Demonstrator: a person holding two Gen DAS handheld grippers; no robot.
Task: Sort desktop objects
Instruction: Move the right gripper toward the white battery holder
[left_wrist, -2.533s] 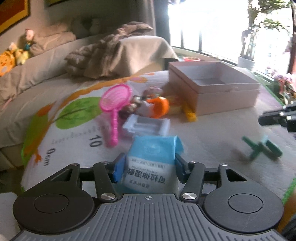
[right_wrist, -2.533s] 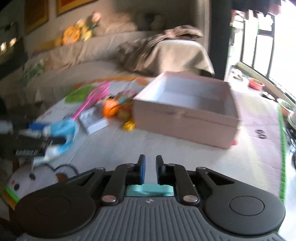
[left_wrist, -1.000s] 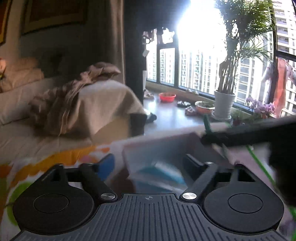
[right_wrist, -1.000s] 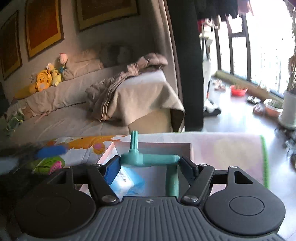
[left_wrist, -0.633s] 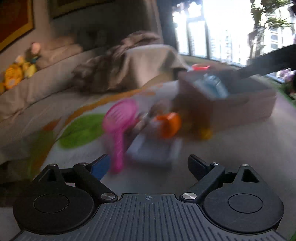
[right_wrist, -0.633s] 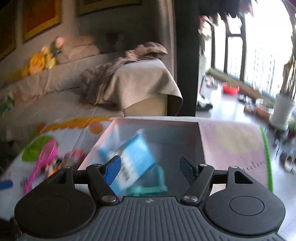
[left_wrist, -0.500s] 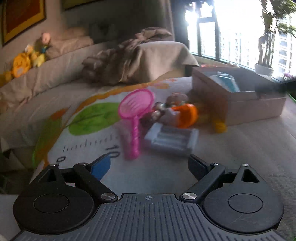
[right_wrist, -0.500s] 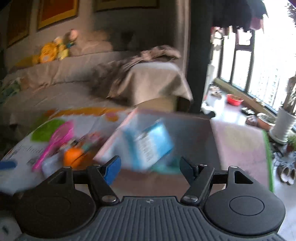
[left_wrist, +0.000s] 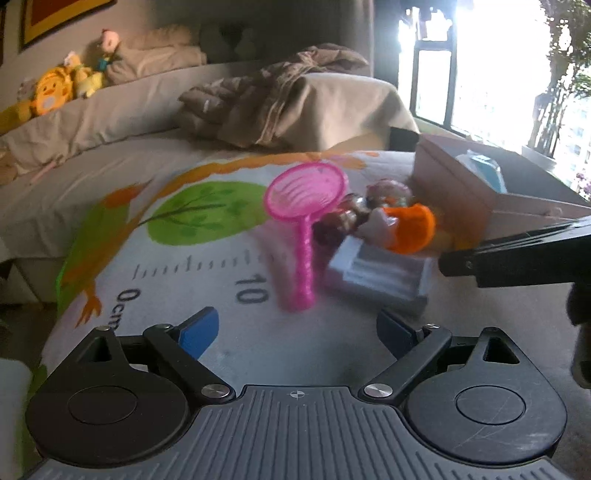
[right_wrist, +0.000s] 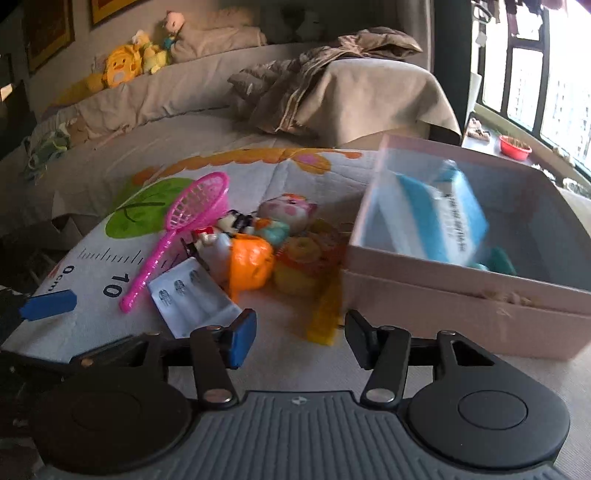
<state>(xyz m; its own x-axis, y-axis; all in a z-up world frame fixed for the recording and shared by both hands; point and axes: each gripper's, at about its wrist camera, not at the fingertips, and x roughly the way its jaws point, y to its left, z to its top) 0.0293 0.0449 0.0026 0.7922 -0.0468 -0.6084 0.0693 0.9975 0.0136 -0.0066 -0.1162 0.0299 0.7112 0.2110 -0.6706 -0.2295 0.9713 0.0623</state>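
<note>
Pink box (right_wrist: 461, 306) holds blue tissue pack (right_wrist: 439, 218); pink net (left_wrist: 306, 206), orange toy (right_wrist: 251, 266), white tray (left_wrist: 380, 273) lie beside it on mat (left_wrist: 184, 266) — left gripper (left_wrist: 299, 332) wide, empty; right gripper (right_wrist: 299, 338) closing, nothing between.

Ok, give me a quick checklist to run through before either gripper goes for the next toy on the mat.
1. Left gripper empty, jaws wide apart: ok.
2. Right gripper empty: ok, though its jaws are closing with nothing between them, so reopen first.
3. Blue packet inside the pink box: ok, it leans against the wall.
4. Pink net free to lift: ok, its handle lies clear on the mat.
5. White tray free of the pile: not ok, the orange toy overlaps its far edge.
6. Grippers clear of each other: cannot tell, the right one juts in close beside the tray.
</note>
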